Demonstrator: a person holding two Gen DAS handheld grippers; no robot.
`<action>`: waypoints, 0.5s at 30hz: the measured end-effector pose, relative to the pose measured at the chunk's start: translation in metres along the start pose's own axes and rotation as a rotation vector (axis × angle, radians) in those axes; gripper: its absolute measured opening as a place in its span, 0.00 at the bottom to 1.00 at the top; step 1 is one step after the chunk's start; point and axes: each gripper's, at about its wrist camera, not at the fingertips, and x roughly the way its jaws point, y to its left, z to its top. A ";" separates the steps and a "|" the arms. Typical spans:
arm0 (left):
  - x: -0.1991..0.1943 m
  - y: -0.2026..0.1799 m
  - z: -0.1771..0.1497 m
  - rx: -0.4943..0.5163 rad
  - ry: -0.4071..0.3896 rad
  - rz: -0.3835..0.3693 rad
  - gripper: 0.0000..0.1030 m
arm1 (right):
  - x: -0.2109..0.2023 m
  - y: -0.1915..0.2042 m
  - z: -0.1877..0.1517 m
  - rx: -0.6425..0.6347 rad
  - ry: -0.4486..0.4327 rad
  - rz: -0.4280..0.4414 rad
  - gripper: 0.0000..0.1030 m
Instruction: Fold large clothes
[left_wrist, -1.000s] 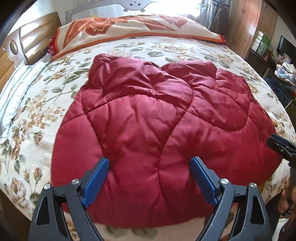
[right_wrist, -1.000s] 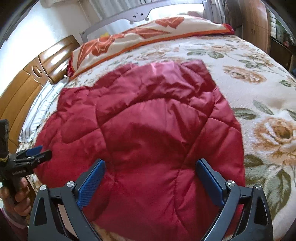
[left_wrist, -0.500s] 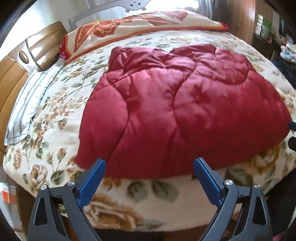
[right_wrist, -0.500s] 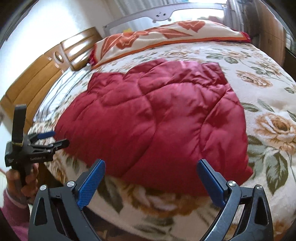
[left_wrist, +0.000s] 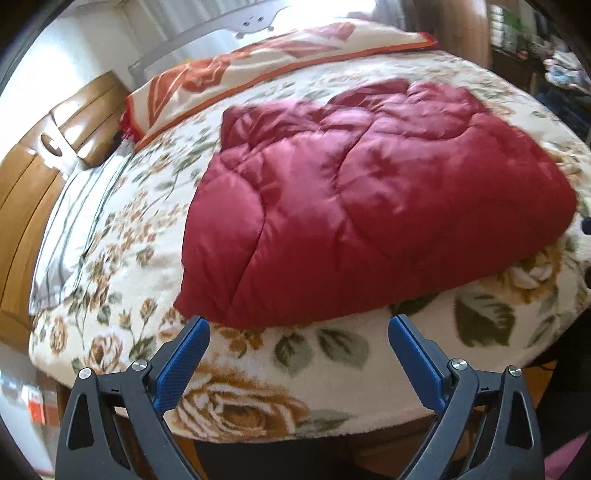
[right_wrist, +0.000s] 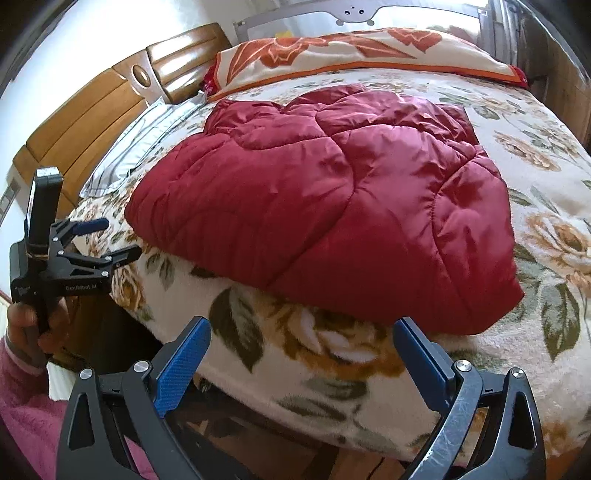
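A dark red quilted jacket (left_wrist: 369, 199) lies folded into a compact bundle on the floral bed; it also shows in the right wrist view (right_wrist: 332, 199). My left gripper (left_wrist: 299, 325) is open and empty, held off the bed's front edge just short of the jacket's near hem. It also shows from the side at the left of the right wrist view (right_wrist: 110, 240). My right gripper (right_wrist: 301, 325) is open and empty, below the jacket's near right corner, apart from it.
The bed's floral blanket (left_wrist: 325, 369) hangs over the near edge. An orange-flowered pillow (left_wrist: 258, 77) lies at the far side. A wooden headboard (right_wrist: 92, 110) and a striped grey cloth (left_wrist: 74, 229) are at the left. A cabinet with clutter (left_wrist: 546, 55) stands at the right.
Both grippers have pulled back from over the jacket toward the bed's front edge. The jacket now lies farther away, past the fingertips, with bare blanket showing in between.
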 end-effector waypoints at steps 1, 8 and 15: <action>-0.008 0.001 0.001 0.012 -0.010 -0.022 0.96 | -0.004 0.001 0.001 -0.010 0.002 0.000 0.97; -0.054 0.006 0.008 0.073 -0.087 -0.070 0.99 | -0.045 0.006 0.015 -0.086 -0.013 -0.009 1.00; -0.031 0.002 0.009 0.049 -0.041 -0.041 0.99 | -0.038 0.001 0.018 -0.054 -0.020 -0.014 1.00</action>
